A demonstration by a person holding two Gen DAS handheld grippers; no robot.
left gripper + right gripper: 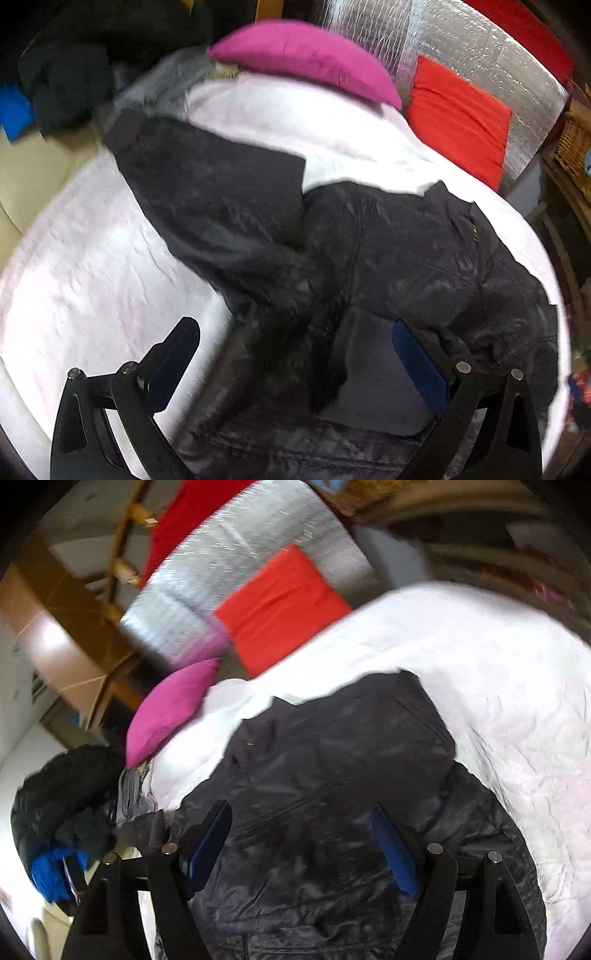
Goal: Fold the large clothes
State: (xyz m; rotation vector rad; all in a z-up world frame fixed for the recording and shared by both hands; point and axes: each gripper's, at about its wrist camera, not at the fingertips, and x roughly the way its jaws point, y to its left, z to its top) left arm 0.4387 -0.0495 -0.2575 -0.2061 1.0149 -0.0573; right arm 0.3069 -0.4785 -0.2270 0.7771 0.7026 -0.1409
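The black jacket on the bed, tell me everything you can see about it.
The jacket is black, shiny and slightly crinkled, like padded nylon. It lies spread on the white bedspread, not yet folded. One sleeve stretches toward the pink pillow. Small metal snaps show near one edge. The left gripper and the right gripper are both open over it, gripping nothing. Blur hides finer detail.

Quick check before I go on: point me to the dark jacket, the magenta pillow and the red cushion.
dark jacket (388, 258): left wrist view, middle of its body panel.
magenta pillow (306, 59): left wrist view, centre of its top face.
red cushion (280, 605): right wrist view, middle of its flat face.
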